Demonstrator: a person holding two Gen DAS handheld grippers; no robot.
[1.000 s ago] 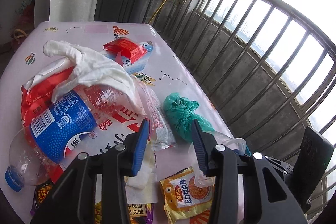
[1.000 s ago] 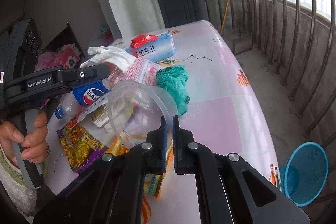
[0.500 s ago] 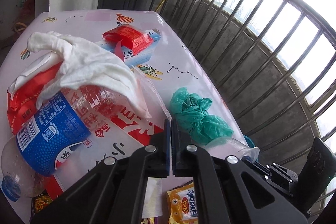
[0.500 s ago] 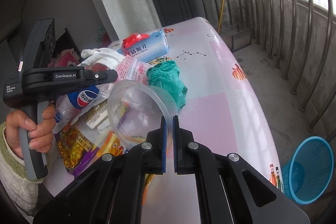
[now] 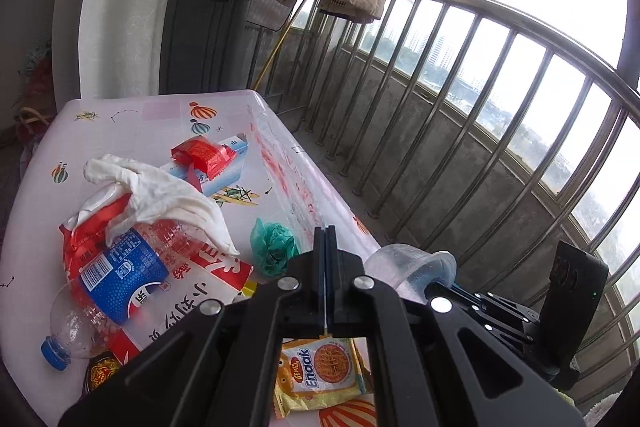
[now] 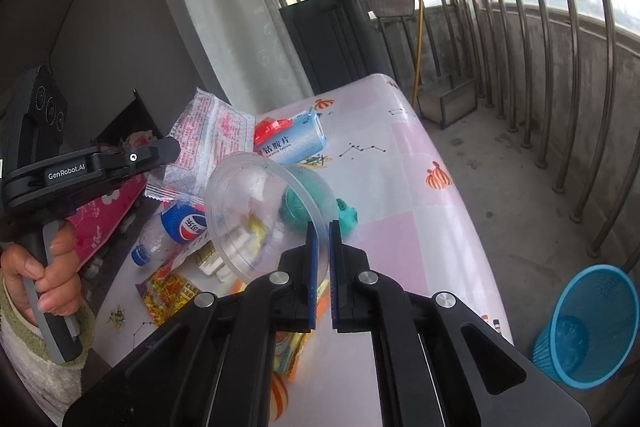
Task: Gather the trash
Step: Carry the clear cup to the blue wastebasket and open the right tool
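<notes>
**Both grippers loaded, bin waiting below**

The right gripper [image 6: 320, 239] is pinched on the rim of the clear plastic cup [image 6: 264, 211], holding it clear of the table [image 6: 404, 195]. The left gripper [image 6: 170, 147], jaws together, clamps a thin printed wrapper [image 6: 212, 139] by its edge, lifted off the pile. The blue basket [image 6: 592, 323] stands on the floor to the right, likely where both go.

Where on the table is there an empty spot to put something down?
The table is bare on the railing side, right of the green bag, and at its far end behind the blue box. The near left is crowded: soda bottle, snack packets and white cloth piled together.
</notes>
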